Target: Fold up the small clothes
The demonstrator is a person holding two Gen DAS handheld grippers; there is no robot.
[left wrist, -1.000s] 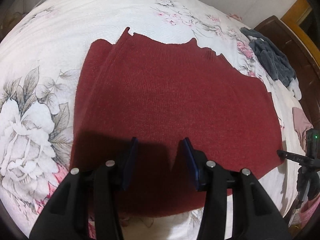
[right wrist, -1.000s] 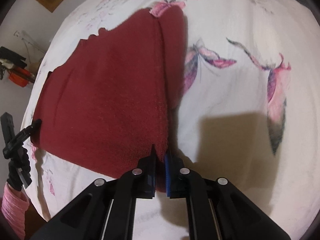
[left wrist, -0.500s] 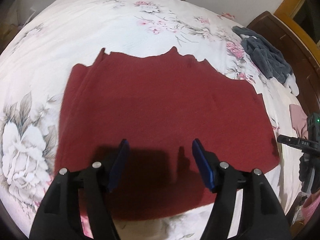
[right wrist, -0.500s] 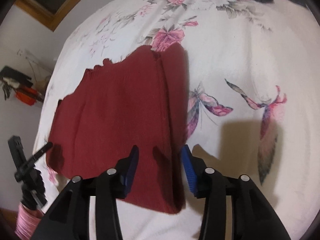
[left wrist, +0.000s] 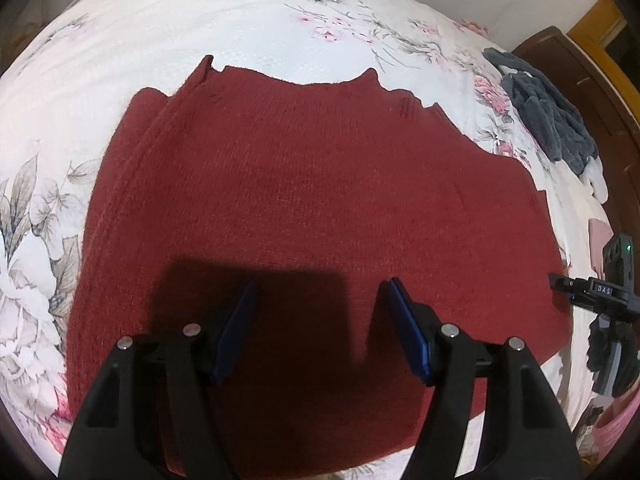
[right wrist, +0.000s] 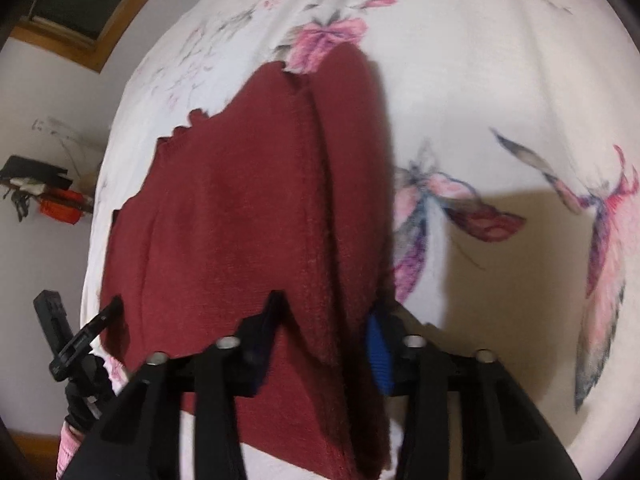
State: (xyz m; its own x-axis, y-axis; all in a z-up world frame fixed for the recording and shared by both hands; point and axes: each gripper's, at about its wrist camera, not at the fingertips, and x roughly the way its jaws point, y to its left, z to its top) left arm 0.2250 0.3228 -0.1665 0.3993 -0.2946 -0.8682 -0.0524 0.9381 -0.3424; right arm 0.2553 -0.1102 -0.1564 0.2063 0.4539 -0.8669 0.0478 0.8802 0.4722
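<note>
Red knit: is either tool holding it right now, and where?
No. Both tools are open over the red knit: left tool over its middle, right tool straddling its folded edge, not clamped.

A red knit [left wrist: 312, 200] lies spread flat on a floral bed [left wrist: 240, 12]. The left gripper [left wrist: 320, 300] hovers over its near part, blue-padded fingers [left wrist: 408, 332] wide apart, holding nothing. A grey garment [left wrist: 548, 120] lies near the bed's far right edge.

Both wrist views look down closely (from opposite ends) on one red garment [left wrist: 312, 200].
</note>
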